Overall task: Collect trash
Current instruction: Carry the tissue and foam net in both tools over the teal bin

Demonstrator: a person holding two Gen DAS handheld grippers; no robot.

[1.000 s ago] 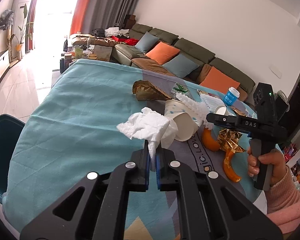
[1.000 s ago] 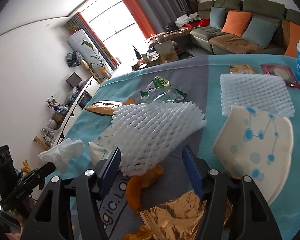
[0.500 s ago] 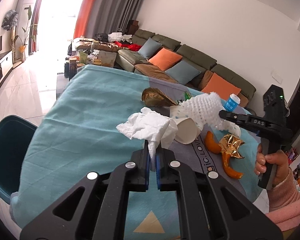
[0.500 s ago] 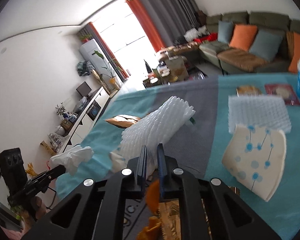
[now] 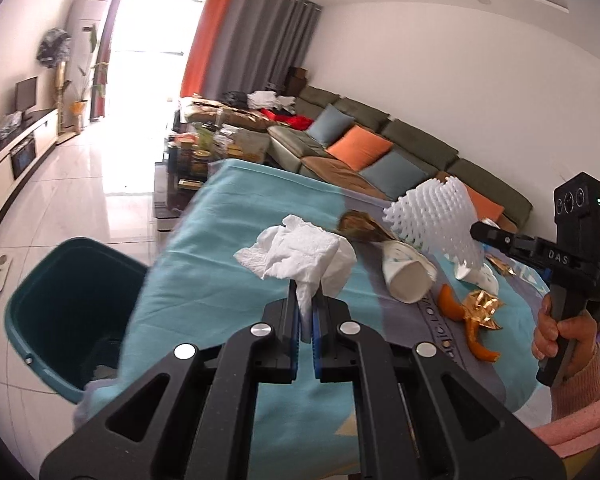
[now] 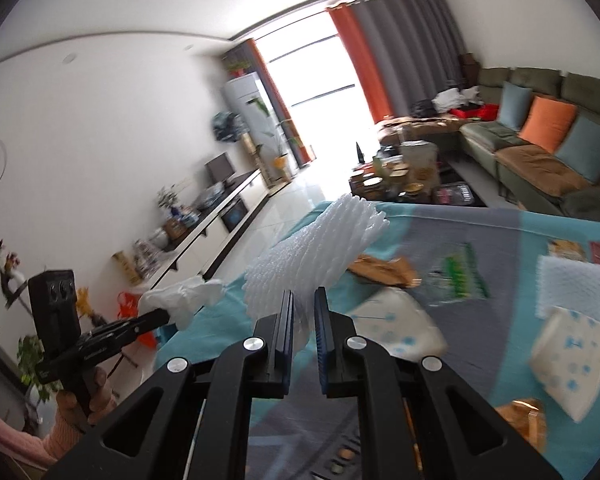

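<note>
Left wrist view showed the left gripper (image 5: 306,312) with its blue-padded jaws pressed together on a crumpled white tissue (image 5: 300,258), soft and wrinkled, held clear above the teal tablecloth (image 5: 204,280). Down to the left stood a dark green plastic bin (image 5: 56,304), rounded at the corners and open at the top. At the right a hand (image 5: 560,332) in a pink knitted sleeve gripped the right gripper (image 6: 304,312), which had just been closing and pinched a white foam net (image 6: 312,256), a springy honeycomb mesh tube lifted off the table. On the cloth lay a paper cup (image 5: 404,276) on its side, curled orange peel (image 5: 476,336), crinkled gold foil (image 5: 482,308) and a flattened dotted cup (image 6: 568,352).
</note>
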